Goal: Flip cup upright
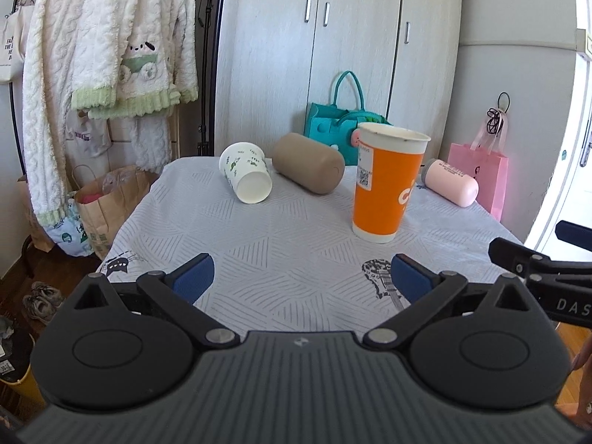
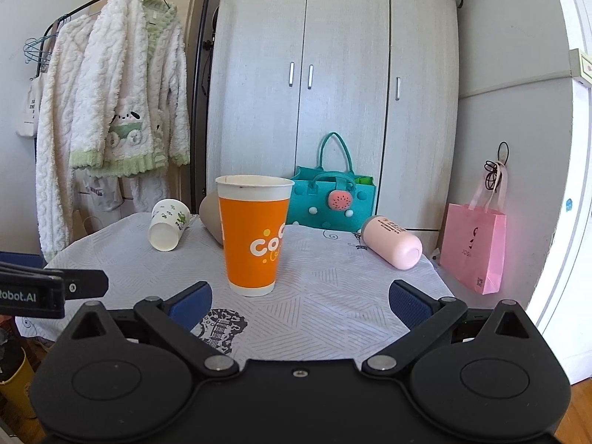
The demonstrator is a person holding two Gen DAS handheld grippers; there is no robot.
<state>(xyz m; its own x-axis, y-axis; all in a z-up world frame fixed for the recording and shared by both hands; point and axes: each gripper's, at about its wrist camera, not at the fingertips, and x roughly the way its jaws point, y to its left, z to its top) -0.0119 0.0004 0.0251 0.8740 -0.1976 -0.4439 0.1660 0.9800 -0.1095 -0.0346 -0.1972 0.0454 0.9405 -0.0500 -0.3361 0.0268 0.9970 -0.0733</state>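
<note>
Orange paper cup [image 2: 254, 236] stands upright on the bench [image 1: 281, 236], open mouth up, base flat on the pale patterned cloth. It sits toward the near-middle of the bench, ahead of both grippers and touched by neither.

Left gripper [image 1: 302, 275]: blue-padded fingers spread wide, nothing between them, held low over the near edge of the bench. Right gripper [image 2: 300, 298]: fingers likewise wide apart and empty; the orange cup lies just beyond its left finger.

Three other vessels lie on their sides farther back. White cup with green print [image 1: 246, 172] at back left, its closed base turned toward the cameras. Tan tumbler [image 1: 309, 162] just right of it, partly hidden behind the orange cup in the right wrist view. Pink bottle [image 2: 392, 241] at back right, well apart from the others; which end faces the camera is hard to judge.

Behind the bench: teal felt bag [image 2: 331, 203], pink paper bag [image 2: 475, 246], grey wardrobe [image 2: 333, 55]. Fleece robes [image 1: 103, 48] hang on a rack at left.
</note>
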